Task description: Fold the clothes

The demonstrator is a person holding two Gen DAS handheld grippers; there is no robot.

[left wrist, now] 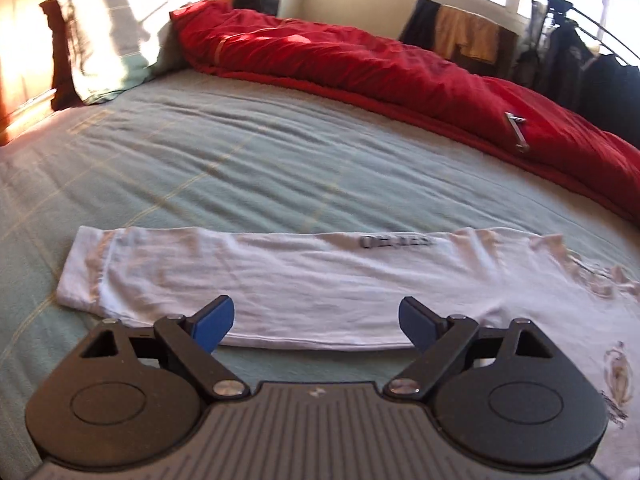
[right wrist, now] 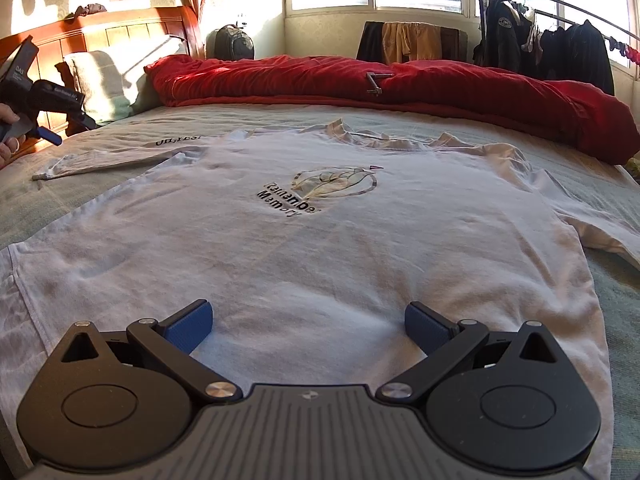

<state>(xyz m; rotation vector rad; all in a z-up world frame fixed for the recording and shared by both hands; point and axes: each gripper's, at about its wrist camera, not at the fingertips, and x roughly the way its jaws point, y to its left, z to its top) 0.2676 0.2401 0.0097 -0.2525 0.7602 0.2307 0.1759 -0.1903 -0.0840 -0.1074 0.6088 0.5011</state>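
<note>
white shirt flat on bed — red quilt behind, both grippers' jaws wide, empty

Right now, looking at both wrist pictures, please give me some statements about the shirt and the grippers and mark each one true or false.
1. The white T-shirt lies print side up on the bed. True.
2. The left gripper is shut on the sleeve. False: its jaws are wide open and hold nothing.
3. The right gripper is open above the shirt. True.
4. The red quilt covers the shirt. False: it lies bunched along the far side of the bed, apart from the shirt.
5. The left sleeve is folded over the chest. False: it lies stretched out to the side.
</note>
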